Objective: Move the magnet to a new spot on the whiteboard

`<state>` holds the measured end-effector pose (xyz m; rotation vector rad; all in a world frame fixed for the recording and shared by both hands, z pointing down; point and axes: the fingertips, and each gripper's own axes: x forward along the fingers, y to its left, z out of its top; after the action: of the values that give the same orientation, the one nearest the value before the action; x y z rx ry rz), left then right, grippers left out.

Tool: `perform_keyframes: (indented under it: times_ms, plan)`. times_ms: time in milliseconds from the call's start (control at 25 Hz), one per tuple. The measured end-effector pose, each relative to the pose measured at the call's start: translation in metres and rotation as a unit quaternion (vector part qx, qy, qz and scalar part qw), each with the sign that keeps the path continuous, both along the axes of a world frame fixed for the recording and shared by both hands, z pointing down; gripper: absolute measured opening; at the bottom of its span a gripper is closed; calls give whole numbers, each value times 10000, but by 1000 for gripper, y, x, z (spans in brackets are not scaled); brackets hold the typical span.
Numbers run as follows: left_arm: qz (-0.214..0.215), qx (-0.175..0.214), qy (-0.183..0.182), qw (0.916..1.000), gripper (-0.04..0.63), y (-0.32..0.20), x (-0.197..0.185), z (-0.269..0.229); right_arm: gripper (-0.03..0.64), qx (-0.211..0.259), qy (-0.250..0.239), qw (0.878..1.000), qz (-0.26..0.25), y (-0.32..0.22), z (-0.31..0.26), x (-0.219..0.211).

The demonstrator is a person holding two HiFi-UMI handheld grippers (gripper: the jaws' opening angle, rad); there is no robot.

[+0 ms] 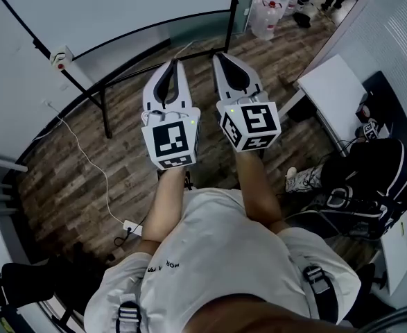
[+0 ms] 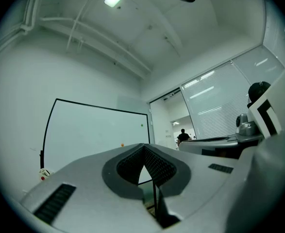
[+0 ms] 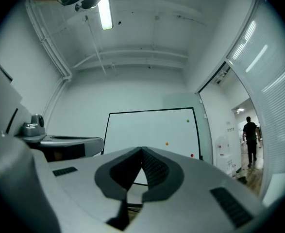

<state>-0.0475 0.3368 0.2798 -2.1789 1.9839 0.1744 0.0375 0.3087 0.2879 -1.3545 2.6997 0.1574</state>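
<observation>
A whiteboard (image 1: 120,5) on a black stand faces me, some way off. In the right gripper view the whiteboard (image 3: 152,130) carries three small round magnets: a green magnet (image 3: 188,121), an orange magnet (image 3: 167,143) and a red magnet (image 3: 192,155) near the lower right corner. The left gripper view shows the green magnet (image 2: 142,125) and the orange magnet (image 2: 122,144). My left gripper (image 1: 173,64) and right gripper (image 1: 220,56) are held side by side at chest height and point at the board. Both are shut with nothing between the jaws, and neither touches the board.
Wood-pattern floor lies between me and the board, with a white cable (image 1: 92,165) running to a power strip (image 1: 130,227). A white table (image 1: 335,89) and a black bag (image 1: 369,179) are at my right. Water bottles (image 1: 265,12) stand beyond. A person (image 3: 250,137) stands by the doorway.
</observation>
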Motion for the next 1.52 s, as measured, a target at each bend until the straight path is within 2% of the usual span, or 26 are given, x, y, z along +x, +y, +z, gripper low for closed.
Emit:
perform_keyframes:
  times_ms: [480, 800, 1160, 1520]
  plan:
    - [166, -67, 49, 9998, 3, -25, -32, 9, 14, -65, 43, 9996, 271, -18, 6, -31]
    - [199, -81, 11, 9998, 3, -69, -40, 18, 14, -35, 62, 9996, 279, -61, 14, -43]
    - [177, -65, -53, 9998, 3, -158, -36, 28, 14, 23, 45, 9997, 244, -152, 21, -43]
    - [-48, -28, -91, 9999, 3, -302, -26, 16, 14, 49, 10, 9999, 119, -295, 12, -24]
